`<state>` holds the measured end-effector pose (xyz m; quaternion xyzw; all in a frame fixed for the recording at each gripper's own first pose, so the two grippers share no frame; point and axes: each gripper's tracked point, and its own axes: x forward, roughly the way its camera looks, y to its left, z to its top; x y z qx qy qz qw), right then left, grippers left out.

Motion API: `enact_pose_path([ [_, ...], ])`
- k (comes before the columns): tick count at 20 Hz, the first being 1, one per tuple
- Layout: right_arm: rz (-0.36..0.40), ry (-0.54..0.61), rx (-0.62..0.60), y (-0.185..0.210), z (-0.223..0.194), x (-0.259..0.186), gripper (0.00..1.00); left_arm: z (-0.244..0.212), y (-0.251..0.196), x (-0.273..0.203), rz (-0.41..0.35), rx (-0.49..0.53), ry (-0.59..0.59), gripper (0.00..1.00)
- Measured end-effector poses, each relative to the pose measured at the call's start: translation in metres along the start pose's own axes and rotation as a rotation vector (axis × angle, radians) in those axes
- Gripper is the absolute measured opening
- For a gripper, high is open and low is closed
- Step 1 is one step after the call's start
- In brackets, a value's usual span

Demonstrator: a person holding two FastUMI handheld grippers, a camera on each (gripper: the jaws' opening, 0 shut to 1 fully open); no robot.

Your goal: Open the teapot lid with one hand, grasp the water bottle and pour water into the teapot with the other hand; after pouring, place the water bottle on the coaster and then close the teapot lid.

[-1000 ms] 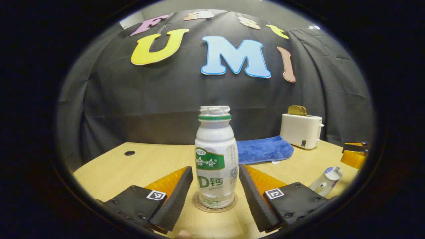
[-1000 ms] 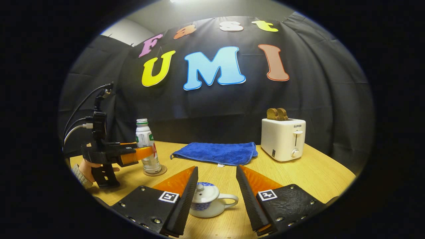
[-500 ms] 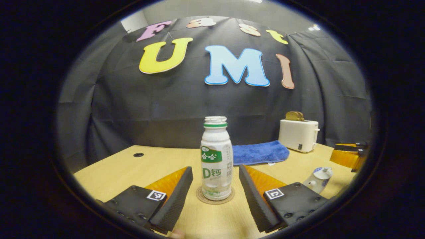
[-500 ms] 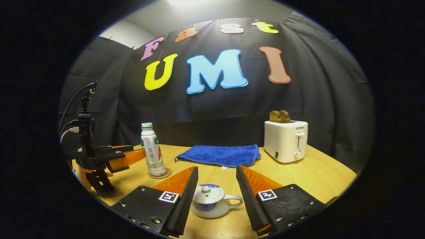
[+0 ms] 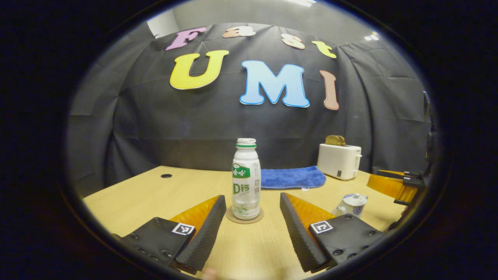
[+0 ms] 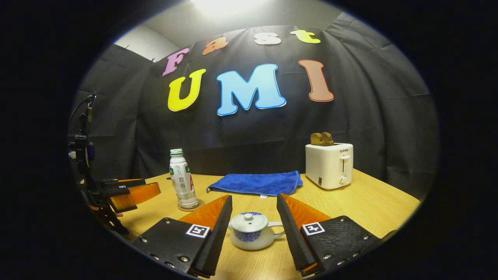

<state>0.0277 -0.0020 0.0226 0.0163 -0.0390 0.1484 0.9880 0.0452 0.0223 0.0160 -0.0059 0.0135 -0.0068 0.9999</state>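
Water bottle (image 5: 246,179) stands upright on the round coaster (image 5: 245,216), centre of left gripper view, cap on; a little liquid shows near its base, rest hidden by the label. In right gripper view the same bottle (image 6: 183,183) and coaster (image 6: 190,205) sit left of centre.

Teapot (image 6: 252,230), white w/ blue pattern, sits low centre of right gripper view w/ lid (image 6: 248,221) on, handle pointing frame-right; contents can't be seen. In left gripper view the teapot (image 5: 352,204) is lower right, well apart from the bottle.

Left gripper (image 5: 253,221): jaws spread wide, holding nothing, bottle just beyond the tips and not touched. Right gripper (image 6: 253,223): jaws wide too, one finger either side of the teapot, gaps on both sides, no contact.

Wooden table (image 5: 155,194): bare stretch at frame-left of left gripper view w/ a cable hole (image 5: 166,175); far edge meets the booth wall. Open wood at lower right of right gripper view.

Behind: blue towel (image 6: 256,182) lying flat, mid-frame; white toaster (image 6: 329,164) w/ bread slices (image 6: 321,138) in its slots, right of towel. Neither lies between grippers and bottle or teapot. Left gripper also shows at left edge of right gripper view (image 6: 136,190), short of the bottle.
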Motion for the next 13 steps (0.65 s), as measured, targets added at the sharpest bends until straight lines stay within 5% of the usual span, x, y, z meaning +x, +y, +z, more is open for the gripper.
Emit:
enact_pose_path([
  [6, -0.12, 0.003, -0.072, 0.005, -0.003, -0.038, 0.71, -0.009, -0.016, -0.048, 0.019, 0.008, -0.016, 0.99],
  [13, -0.13, 0.024, -0.063, 0.021, -0.02, -0.056, 0.72, -0.021, -0.036, -0.065, 0.0, -0.013, -0.007, 0.99],
])
